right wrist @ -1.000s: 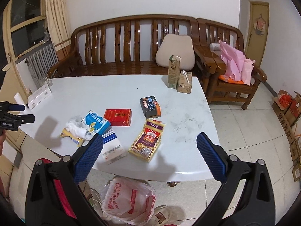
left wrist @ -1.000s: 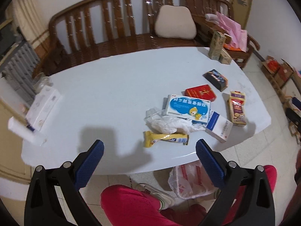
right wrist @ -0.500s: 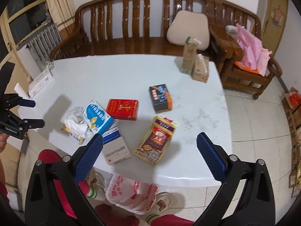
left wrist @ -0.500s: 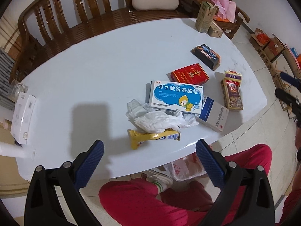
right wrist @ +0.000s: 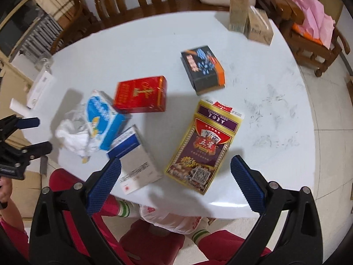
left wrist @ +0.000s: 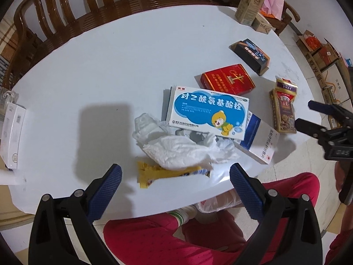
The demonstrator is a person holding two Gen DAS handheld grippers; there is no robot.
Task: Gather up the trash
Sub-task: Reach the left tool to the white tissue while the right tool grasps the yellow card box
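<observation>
Trash lies on the white table [left wrist: 92, 70]. A crumpled white tissue [left wrist: 181, 150] and a yellow wrapper [left wrist: 167, 173] sit just ahead of my open left gripper [left wrist: 175, 183]. Beyond them are a blue-and-white medicine box [left wrist: 209, 110], a white-and-blue box [left wrist: 258, 141], a red box [left wrist: 228, 79] and a black box [left wrist: 250, 55]. My open right gripper [right wrist: 175, 184] hovers over the near edge, above the purple-and-gold card box [right wrist: 205, 145] and the white-and-blue box [right wrist: 134, 161]. A plastic bag [right wrist: 169, 220] lies on the floor under the edge.
Two tan cartons [right wrist: 247, 15] stand at the table's far right. A white box [left wrist: 12, 132] lies at its left edge. A wooden bench [left wrist: 88, 6] runs behind, and a chair with pink bags [right wrist: 313, 22] is at the right. The person's red-trousered legs [left wrist: 176, 238] are below.
Both grippers have come down and closer to the table, tilting toward the trash. The items now fill more of each view. Both stay open and empty.
</observation>
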